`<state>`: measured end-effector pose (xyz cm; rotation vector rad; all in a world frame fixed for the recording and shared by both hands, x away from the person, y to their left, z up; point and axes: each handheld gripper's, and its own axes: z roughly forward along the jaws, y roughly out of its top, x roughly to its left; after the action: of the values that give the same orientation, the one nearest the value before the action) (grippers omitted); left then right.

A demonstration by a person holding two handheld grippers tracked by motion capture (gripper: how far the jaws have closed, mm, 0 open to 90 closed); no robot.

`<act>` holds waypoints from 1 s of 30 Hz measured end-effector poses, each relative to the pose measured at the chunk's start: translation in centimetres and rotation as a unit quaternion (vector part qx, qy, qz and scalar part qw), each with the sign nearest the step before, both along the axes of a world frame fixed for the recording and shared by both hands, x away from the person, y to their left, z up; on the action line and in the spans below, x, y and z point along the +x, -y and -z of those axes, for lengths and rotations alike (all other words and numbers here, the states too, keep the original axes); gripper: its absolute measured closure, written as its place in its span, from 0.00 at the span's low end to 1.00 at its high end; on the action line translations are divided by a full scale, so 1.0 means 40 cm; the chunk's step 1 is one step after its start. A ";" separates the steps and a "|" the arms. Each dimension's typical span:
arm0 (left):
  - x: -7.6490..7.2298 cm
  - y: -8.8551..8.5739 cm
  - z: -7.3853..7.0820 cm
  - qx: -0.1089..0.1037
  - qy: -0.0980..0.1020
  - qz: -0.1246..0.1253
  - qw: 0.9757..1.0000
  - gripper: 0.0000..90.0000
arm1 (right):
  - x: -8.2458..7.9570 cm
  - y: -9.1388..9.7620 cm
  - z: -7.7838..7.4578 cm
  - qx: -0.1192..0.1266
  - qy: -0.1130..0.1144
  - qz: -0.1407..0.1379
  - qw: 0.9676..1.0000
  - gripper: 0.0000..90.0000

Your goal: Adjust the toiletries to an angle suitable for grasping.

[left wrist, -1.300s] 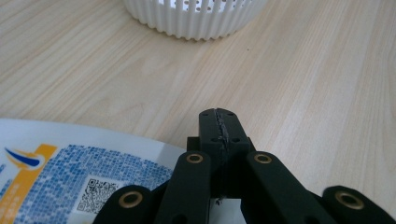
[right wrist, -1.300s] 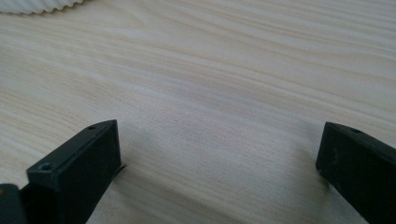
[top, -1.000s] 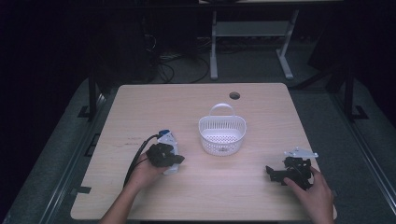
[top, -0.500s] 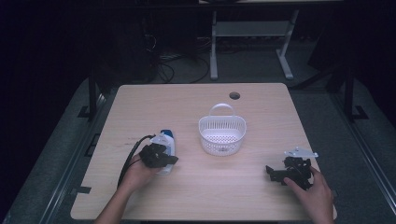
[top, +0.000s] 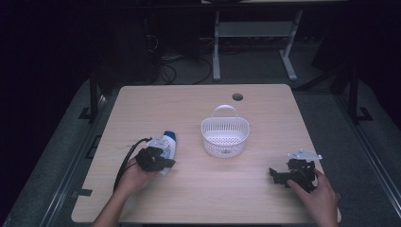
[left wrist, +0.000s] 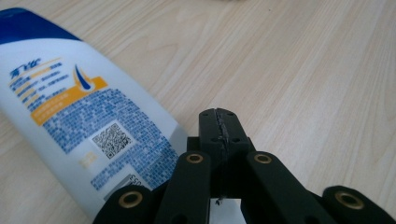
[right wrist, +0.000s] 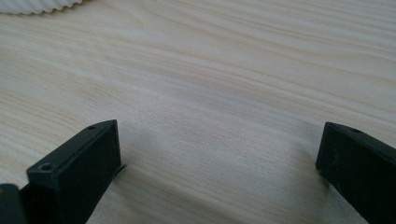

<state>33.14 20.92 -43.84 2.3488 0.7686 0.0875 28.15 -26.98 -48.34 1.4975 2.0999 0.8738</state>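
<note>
At the desk's [top: 265,198] near left, the left gripper [left wrist: 219,122], jaws closed empty, lies beside the smooth, slippery shampoo bottle [left wrist: 79,116]; grip its flat midsection. Right gripper [right wrist: 219,163] jaws gape.

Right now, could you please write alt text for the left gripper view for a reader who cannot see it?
A white shampoo bottle with a blue cap lies on a light wooden table, beside the shut black jaws of the left hand-held gripper.

My grippers [top: 156,158] are black with brass-ringed screw holes; a black cable [top: 126,161] trails left, a grey plate [top: 304,154] tops right.
</note>
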 end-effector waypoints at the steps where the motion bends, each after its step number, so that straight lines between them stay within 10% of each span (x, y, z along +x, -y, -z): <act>1: -0.002 -0.003 0.001 -0.001 0.001 -0.004 1.000 1.00 | 0.000 0.000 0.000 0.000 0.000 0.000 1.000 0.00; 30: -0.024 -0.115 -0.003 0.013 0.013 -0.051 0.999 1.00 | 0.000 0.000 0.000 0.000 0.000 0.000 1.000 0.00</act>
<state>32.17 25.51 -43.74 2.3275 0.8797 0.1726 28.15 -26.97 -48.34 1.4979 2.0996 0.8738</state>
